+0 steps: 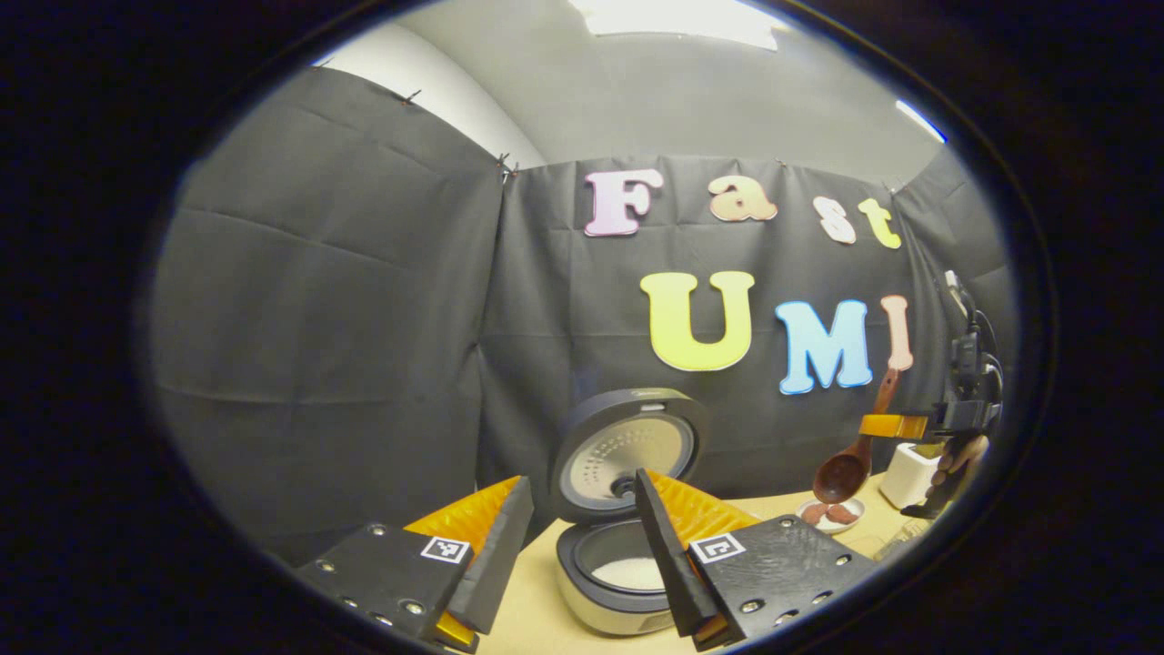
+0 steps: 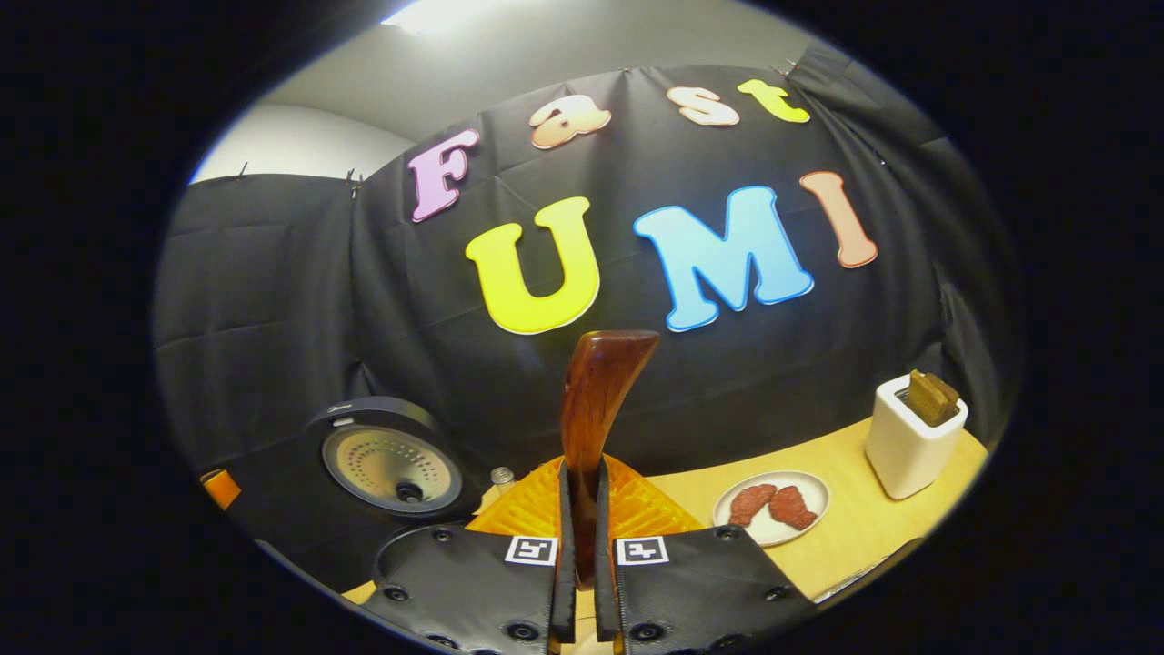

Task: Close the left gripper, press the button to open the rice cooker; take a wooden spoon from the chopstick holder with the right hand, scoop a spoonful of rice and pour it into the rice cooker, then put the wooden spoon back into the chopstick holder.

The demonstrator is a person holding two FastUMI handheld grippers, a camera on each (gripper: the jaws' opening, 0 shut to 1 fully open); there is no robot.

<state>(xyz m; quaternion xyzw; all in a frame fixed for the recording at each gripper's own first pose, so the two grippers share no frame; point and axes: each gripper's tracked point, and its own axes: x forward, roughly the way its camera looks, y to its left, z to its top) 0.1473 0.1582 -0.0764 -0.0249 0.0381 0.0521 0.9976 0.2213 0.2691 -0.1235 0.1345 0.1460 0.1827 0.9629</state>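
- The right hand-held gripper [image 2: 582, 546] clenches the brown wooden spoon [image 2: 596, 400] by its handle, held above the table [image 2: 855, 537].
- The left hand-held gripper [image 1: 568, 555] stands released before the open grey rice cooker [image 1: 618, 509].
- Judged next: keep the bowl level.

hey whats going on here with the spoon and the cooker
A person is working with two handheld grippers. The right gripper is shut on the handle of a wooden spoon, holding it in the air above a small plate with two reddish-brown pieces on it. The rice cooker stands open on the table, lid up, with white rice in its pot. The left gripper hangs open near the cooker, holding nothing.
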